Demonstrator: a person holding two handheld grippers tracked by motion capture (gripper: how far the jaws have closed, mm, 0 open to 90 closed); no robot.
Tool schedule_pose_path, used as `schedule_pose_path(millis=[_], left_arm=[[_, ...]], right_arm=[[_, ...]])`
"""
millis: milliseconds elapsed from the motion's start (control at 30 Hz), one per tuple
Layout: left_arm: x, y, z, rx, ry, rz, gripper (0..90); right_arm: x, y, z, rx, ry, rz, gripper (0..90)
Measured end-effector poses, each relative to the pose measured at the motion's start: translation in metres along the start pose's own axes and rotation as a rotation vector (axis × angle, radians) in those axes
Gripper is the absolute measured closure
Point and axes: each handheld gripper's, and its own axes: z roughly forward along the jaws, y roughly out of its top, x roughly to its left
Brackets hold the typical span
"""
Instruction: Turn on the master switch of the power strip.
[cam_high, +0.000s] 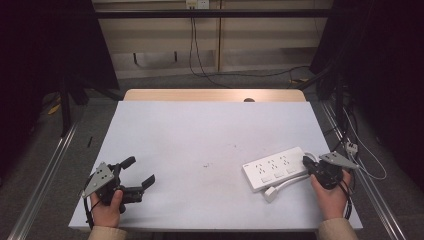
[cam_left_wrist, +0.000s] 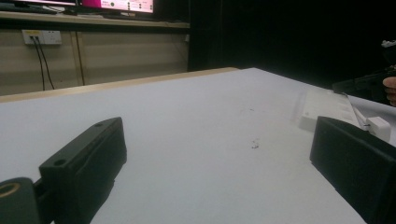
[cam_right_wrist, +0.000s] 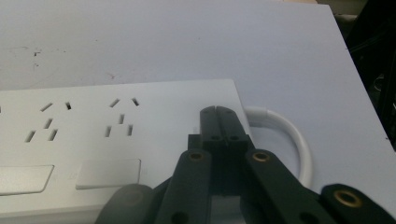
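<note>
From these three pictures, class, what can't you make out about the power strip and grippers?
- Power strip: whether the shut right gripper touches it; jaws cover the spot.
- Plug: pins hidden, too small.
- Strip's switches: cut off by the right gripper view's left edge.
- Left gripper: jaw tips out of its own view.

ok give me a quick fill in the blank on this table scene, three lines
1. The white power strip lies near the ____ gripper.
2. The left gripper has its jaws ____.
3. The right gripper's jaws are ____, their tips over the strip's end where the white cable comes out.

Missing words: right; open; shut
</note>
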Motion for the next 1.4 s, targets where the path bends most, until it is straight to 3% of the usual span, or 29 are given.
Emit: schedule_pose_path(millis=[1400], left_arm=[[0.0019,0.0005,-0.0011,0.003,0.005,0.005,3.5]], right_arm=[[-0.0002,-0.0009,-0.0016,-0.025,0.018,0.006,90.0]])
